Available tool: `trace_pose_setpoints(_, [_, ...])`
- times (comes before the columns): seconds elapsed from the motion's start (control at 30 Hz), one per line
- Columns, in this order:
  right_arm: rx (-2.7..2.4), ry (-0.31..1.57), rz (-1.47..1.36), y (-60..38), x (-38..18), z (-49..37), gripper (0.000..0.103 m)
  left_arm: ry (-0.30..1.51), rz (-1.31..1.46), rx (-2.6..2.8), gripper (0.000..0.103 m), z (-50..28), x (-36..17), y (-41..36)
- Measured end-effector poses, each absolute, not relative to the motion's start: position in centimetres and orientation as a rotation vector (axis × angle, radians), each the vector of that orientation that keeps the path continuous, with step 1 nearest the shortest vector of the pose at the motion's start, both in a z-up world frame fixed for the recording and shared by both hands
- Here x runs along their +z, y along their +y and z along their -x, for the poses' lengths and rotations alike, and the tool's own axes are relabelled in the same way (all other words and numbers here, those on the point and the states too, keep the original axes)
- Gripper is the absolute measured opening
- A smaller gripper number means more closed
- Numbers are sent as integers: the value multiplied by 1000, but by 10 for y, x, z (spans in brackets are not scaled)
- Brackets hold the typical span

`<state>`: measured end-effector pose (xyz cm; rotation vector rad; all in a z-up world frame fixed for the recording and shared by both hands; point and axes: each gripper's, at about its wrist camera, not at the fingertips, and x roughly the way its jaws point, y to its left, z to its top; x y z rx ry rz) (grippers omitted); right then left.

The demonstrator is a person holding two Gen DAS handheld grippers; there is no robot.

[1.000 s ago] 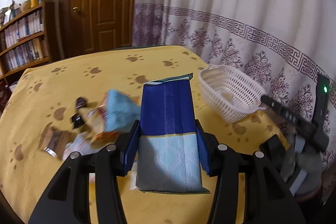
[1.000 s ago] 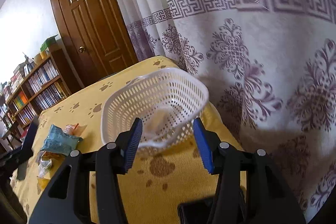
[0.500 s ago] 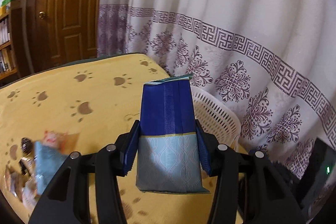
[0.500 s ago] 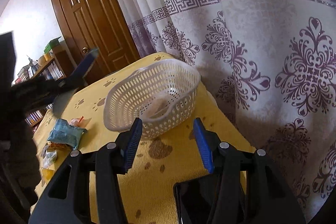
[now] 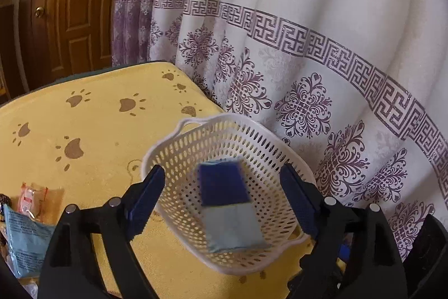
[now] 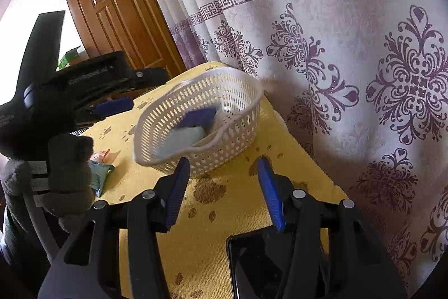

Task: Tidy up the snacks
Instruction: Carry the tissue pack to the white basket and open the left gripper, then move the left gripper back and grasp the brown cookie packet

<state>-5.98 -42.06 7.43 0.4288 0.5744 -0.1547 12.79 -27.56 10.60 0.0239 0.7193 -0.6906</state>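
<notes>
- Yellow paw-print surface (image 5: 92,131), patterned curtain (image 5: 308,46) right behind; white basket (image 5: 156,159) at far right end, just beside curtain.
- Blue pack (image 5: 224,187) inside basket, blurred in both views – can't tell if settled flat or mid-drop; long axis runs away from left gripper, dark-blue end far, pale end near.
- Left gripper (image 5: 224,195) above basket, fingers wide apart, nothing between; pack straight ahead and below.
- Right gripper (image 6: 224,187) low over surface, fingers apart, empty, just short of basket's near wall.
- Remaining snacks at left: teal pack (image 5: 25,240) and small orange pack (image 5: 30,195), well apart from basket. Key relation for next pick, by judgement: pile lies to left gripper's left, so left hand nearer; right better placed for steadying basket.
- Hidden/unclear: teal pack cut off by frame edge and left gripper body; rest of pile out of view, count unknown. In right view gloved left hand (image 6: 67,167) covers most of pile. Dark flat object (image 6: 257,265) under right gripper, identity unclear.
</notes>
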Motion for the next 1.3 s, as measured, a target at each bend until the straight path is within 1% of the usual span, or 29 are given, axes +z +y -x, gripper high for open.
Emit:
trace_pose_setpoints(0.23, [-133, 583, -418, -410, 76, 57, 52, 696, 12, -642, 84, -123, 115, -248])
trace_pose_setpoints(0.33, [-123, 586, -410, -404, 77, 57, 52, 692, 25, -621, 86, -119, 118, -237])
trace_pose_setpoints(0.37, [-121, 587, -409, -402, 78, 58, 53, 691, 26, -612, 87, -118, 119, -234])
trace_pose_setpoints(0.4, [-121, 588, -409, -400, 78, 58, 56, 687, 26, -606, 87, -117, 120, -231])
trace_pose_setpoints(0.63, [-108, 595, -393, -386, 83, 56, 59, 651, 26, -554, 90, -106, 127, -205])
trace_pose_setpoints(0.7, [-100, 596, -387, -380, 84, 56, 63, 641, 31, -539, 91, -104, 130, -195])
trace_pose_setpoints(0.77, [-90, 598, -383, -374, 86, 55, 66, 634, 33, -517, 91, -102, 131, -184])
trace_pose_setpoints(1.07, [-36, 638, -396, -350, 82, 48, 67, 603, 38, -358, 91, -97, 130, -118])
trace_pose_setpoints(1.3, [-10, 655, -365, -328, 81, 45, 68, 644, 76, -205, 91, -104, 118, -53])
